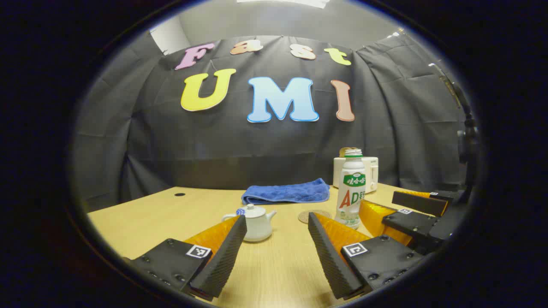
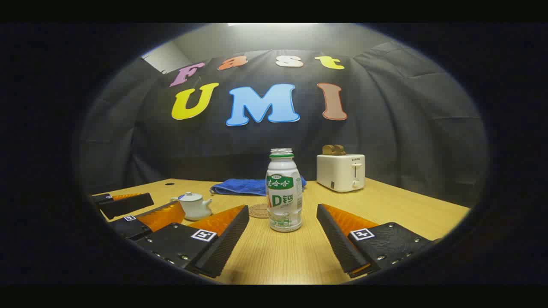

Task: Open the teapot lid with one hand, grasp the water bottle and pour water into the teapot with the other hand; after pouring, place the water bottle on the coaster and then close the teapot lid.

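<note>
Nearest to me in the left gripper view is my left tool (image 1: 277, 222), its two fingers spread wide apart over the wooden bench (image 1: 141, 214) with nothing between them. Just past its left finger sits the small white teapot (image 1: 253, 223), upright on the bench with its lid (image 1: 250, 210) on and its spout turned toward the bottle side. In the right gripper view my right tool (image 2: 282, 212) is likewise spread wide and holding nothing, and the water bottle (image 2: 284, 192) stands upright on the bench in line with the gap between its fingers, a little beyond the tips, touching neither; I see no cap on its neck. Just behind the bottle and slightly toward the teapot lies the round coaster (image 2: 259, 211), flat on the bench and bare. I can also see my left tool off to the left side in that view, near the teapot. Toward the bench's far edge a folded blue towel (image 2: 244, 187) lies near the middle, and a white toaster (image 2: 341, 172) with bread in its slots stands near the far right corner, well apart from the bottle.
</note>
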`<state>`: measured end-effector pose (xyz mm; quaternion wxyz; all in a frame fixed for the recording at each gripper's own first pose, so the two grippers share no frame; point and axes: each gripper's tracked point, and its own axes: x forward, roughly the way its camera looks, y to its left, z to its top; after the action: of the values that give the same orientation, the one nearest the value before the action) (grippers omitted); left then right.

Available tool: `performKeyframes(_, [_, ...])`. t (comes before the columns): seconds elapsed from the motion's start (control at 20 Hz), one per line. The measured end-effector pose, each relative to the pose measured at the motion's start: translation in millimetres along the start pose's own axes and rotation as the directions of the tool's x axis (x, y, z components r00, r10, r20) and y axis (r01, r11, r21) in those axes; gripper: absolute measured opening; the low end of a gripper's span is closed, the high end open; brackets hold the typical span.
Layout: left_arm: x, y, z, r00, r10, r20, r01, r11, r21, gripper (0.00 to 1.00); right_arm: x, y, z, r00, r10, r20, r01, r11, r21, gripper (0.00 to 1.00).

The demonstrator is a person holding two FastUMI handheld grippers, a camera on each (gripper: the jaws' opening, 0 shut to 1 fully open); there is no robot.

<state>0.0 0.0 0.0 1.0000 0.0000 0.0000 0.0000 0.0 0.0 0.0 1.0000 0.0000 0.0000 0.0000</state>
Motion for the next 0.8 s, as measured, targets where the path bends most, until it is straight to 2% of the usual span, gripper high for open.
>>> performKeyframes(0.15, [3.0,6.0,20.2,0.999,0.022,0.025,-0.021,0.999,-0.037,1.0,-5.8,-4.2,24.6,0.999,-0.018,0.046,0.018,1.0,-0.011,0.98])
performKeyframes(0.35, [4.7,17.3,49.2,0.999,0.022,0.045,-0.018,0.997,-0.081,1.0,-6.6,1.2,52.0,0.997,0.002,0.082,0.0,1.0,-0.031,0.97])
performKeyframes(0.55, [7.8,24.6,64.5,0.997,0.046,0.06,-0.042,0.997,-0.068,0.96,-8.8,8.8,62.2,0.996,0.023,0.09,-0.019,0.999,-0.042,0.97])
performKeyframes(0.6, [8.5,25.0,64.3,0.997,0.048,0.058,-0.045,0.997,-0.062,0.92,-8.9,9.1,61.8,0.996,0.026,0.09,-0.022,0.999,-0.045,0.98])
performKeyframes(0.65, [9.9,25.1,64.4,0.997,0.05,0.055,-0.047,0.997,-0.058,0.94,-8.9,9.6,62.5,0.996,0.027,0.09,-0.023,0.999,-0.045,0.98])
performKeyframes(0.8, [12.8,27.7,60.3,0.997,0.053,0.048,-0.05,0.997,-0.061,0.91,-9.0,8.5,61.2,0.996,0.028,0.089,-0.024,0.999,-0.043,0.97])
